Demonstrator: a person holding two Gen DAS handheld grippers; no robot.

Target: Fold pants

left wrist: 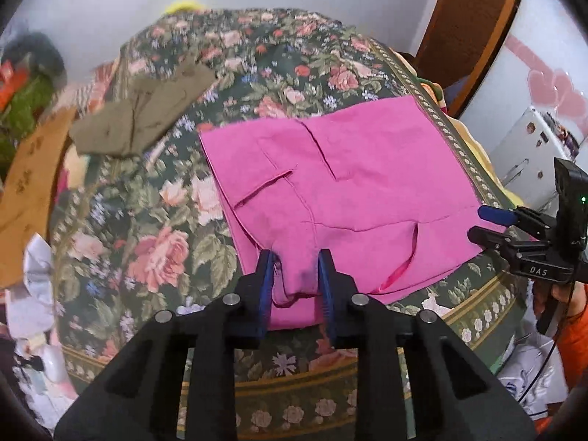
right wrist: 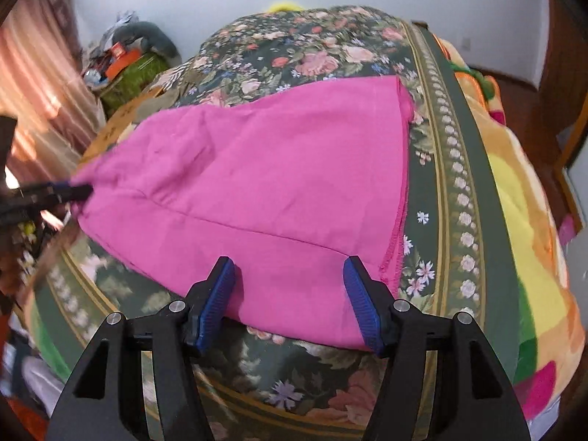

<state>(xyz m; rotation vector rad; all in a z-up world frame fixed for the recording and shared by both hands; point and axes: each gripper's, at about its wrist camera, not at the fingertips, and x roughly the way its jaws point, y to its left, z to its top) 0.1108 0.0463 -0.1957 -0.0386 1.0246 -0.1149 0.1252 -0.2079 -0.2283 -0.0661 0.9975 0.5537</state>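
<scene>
Through my left wrist camera, my left tongs (left wrist: 296, 257) pinched a bunched fold of the pink pants (left wrist: 341, 183), which spread toward twelve o'clock over the floral bed cover (left wrist: 147, 220). My right tongs (left wrist: 485, 224) sat at three o'clock at the fabric's edge. An olive garment (left wrist: 143, 114) lay at ten o'clock.

Through my right wrist camera, my right tongs (right wrist: 290, 268) stood wide, the pants (right wrist: 264, 169) lying between and beyond the pads. My left tongs (right wrist: 68, 191) gripped the cloth at nine o'clock.
</scene>
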